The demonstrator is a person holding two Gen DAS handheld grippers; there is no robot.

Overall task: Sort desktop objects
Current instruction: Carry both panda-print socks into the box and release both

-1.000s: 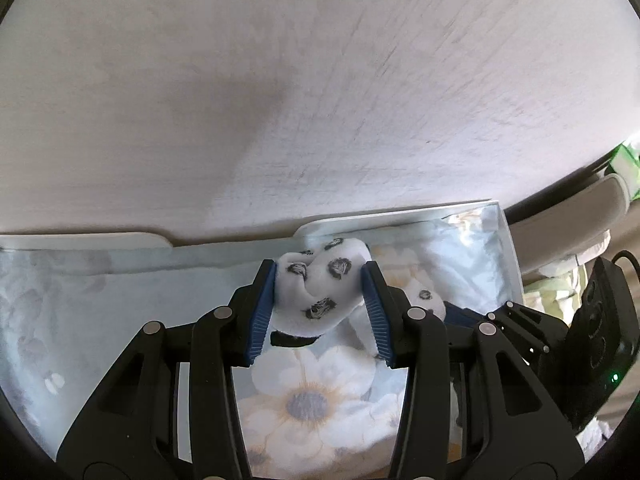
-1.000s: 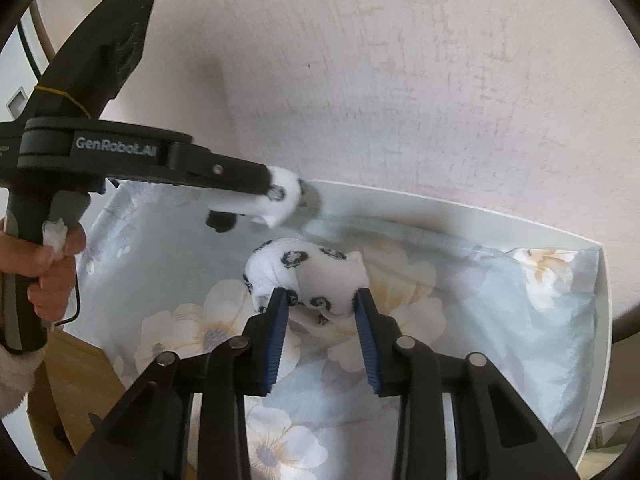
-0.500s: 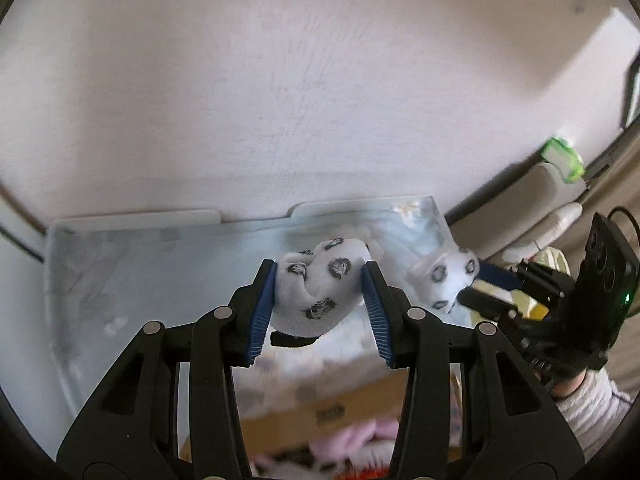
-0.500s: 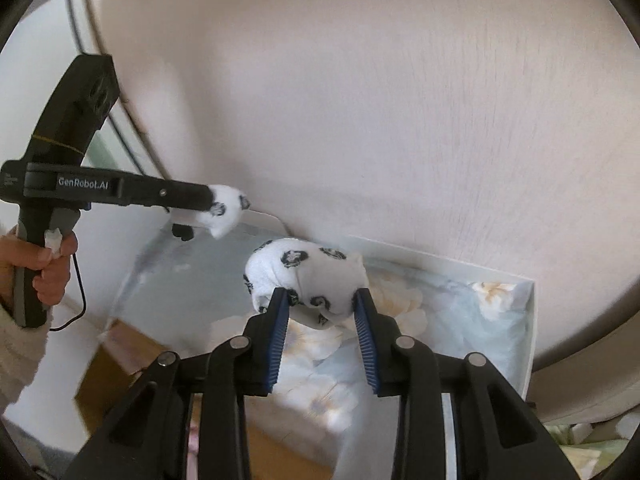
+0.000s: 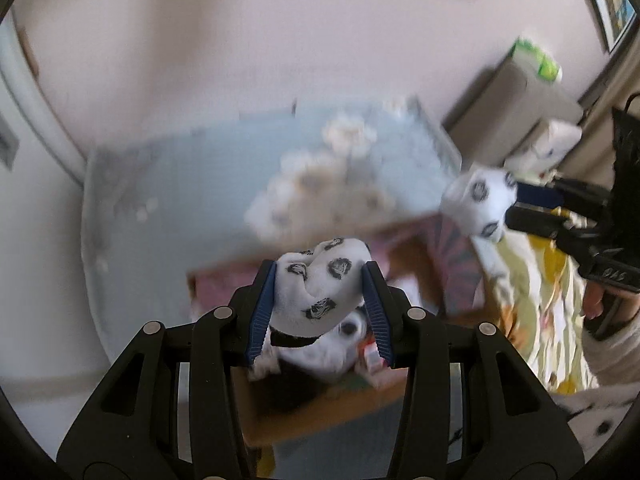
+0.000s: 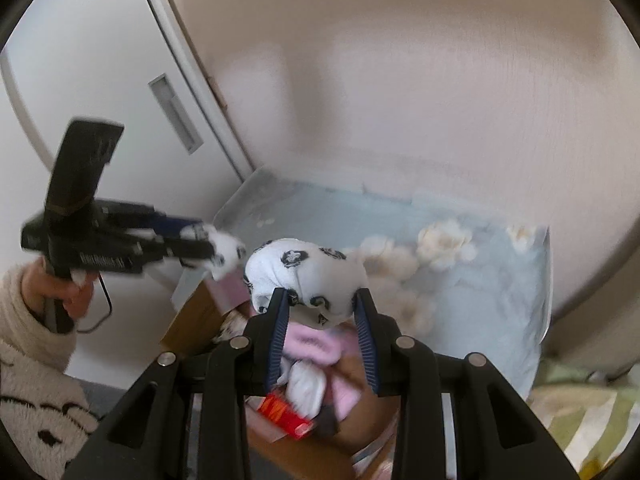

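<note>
The left gripper [image 5: 320,300] is clamped on a white sock [image 5: 320,292] with black spots, its blue pads pressing both sides. Below it sits an open cardboard box [image 5: 320,408] holding pink and white fabric, blurred. Behind the box lies a pale blue floral sheet [image 5: 180,184]. At the right edge, the right gripper [image 5: 508,208] pinches a second spotted sock [image 5: 478,200] above a yellow patterned cloth [image 5: 532,320].
</note>
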